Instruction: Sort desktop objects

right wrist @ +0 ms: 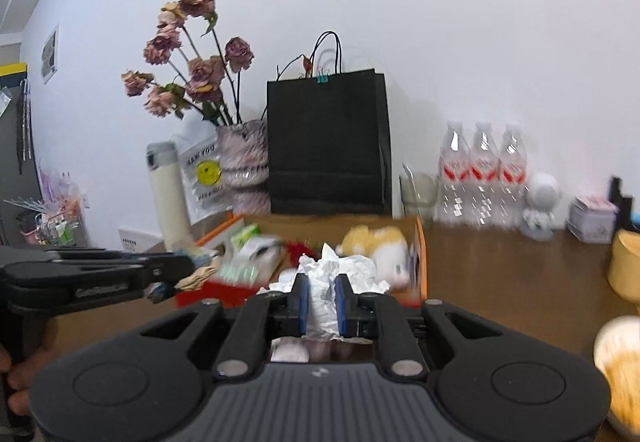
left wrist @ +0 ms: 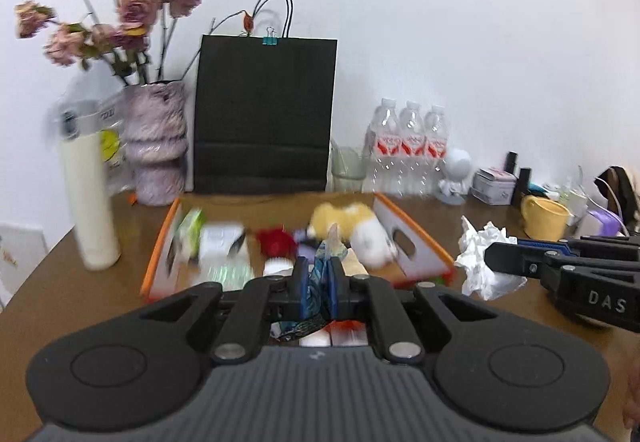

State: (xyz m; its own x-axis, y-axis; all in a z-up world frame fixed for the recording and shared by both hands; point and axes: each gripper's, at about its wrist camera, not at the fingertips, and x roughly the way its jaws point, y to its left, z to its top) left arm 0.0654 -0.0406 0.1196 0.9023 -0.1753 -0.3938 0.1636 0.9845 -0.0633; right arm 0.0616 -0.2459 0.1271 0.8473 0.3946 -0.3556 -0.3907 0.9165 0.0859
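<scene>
My left gripper (left wrist: 319, 267) is shut on a crinkled blue-patterned wrapper (left wrist: 327, 252), held above the near side of an orange-edged cardboard box (left wrist: 157, 248). The box holds a yellow and white plush toy (left wrist: 354, 230), a red item (left wrist: 276, 240), a green packet (left wrist: 191, 228) and several more things. To the right, my right gripper (left wrist: 491, 257) is shut on a crumpled white tissue (left wrist: 474, 246). In the right wrist view the right gripper (right wrist: 321, 282) pinches that tissue (right wrist: 352, 267) between its blue pads, in front of the box (right wrist: 420, 254). The left gripper (right wrist: 188, 265) enters from the left with the wrapper (right wrist: 199, 276).
Along the wall stand a black paper bag (left wrist: 264, 114), a vase of dried roses (left wrist: 156, 146), a white thermos (left wrist: 90, 194), three water bottles (left wrist: 410, 146), a glass (left wrist: 348, 168) and a white figurine (left wrist: 456, 172). A yellow mug (left wrist: 546, 216) and small boxes sit far right.
</scene>
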